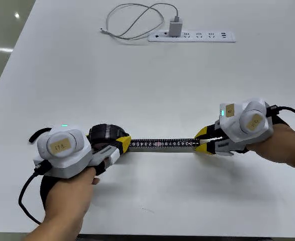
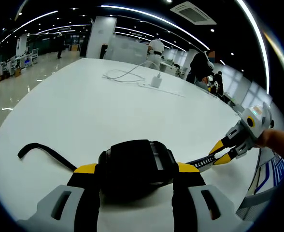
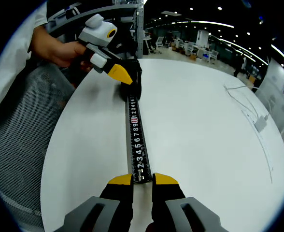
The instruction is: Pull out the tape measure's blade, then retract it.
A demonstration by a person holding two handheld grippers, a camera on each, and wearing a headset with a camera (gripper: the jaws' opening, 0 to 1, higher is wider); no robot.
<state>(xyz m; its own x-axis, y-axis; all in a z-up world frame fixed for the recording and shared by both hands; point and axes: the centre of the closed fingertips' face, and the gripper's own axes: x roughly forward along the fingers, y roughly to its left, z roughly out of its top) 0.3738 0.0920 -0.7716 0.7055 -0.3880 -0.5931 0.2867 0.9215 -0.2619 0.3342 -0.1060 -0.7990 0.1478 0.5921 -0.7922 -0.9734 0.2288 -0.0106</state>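
Observation:
A black tape measure case [image 1: 106, 134] [image 2: 136, 164] [image 3: 135, 79] rests on the white table [image 1: 152, 80], with my left gripper [image 1: 118, 145] [image 2: 136, 170] shut on it. Its black blade with white numbers [image 1: 161, 144] [image 3: 137, 145] [image 2: 202, 162] runs out to the right, just above the table. My right gripper [image 1: 203, 140] [image 3: 142, 180] [image 2: 220, 153] is shut on the blade's end, its yellow fingertips [image 3: 165, 180] pinching the hook. A black wrist strap [image 2: 43, 151] [image 1: 37, 134] trails from the case to the left.
A white power strip [image 1: 192, 35] with a plugged charger [image 1: 175, 26] and a looped white cable [image 1: 132, 22] lies at the far edge. A mesh chair [image 3: 21, 145] stands beside the table in the right gripper view. People stand far off [image 2: 200, 65].

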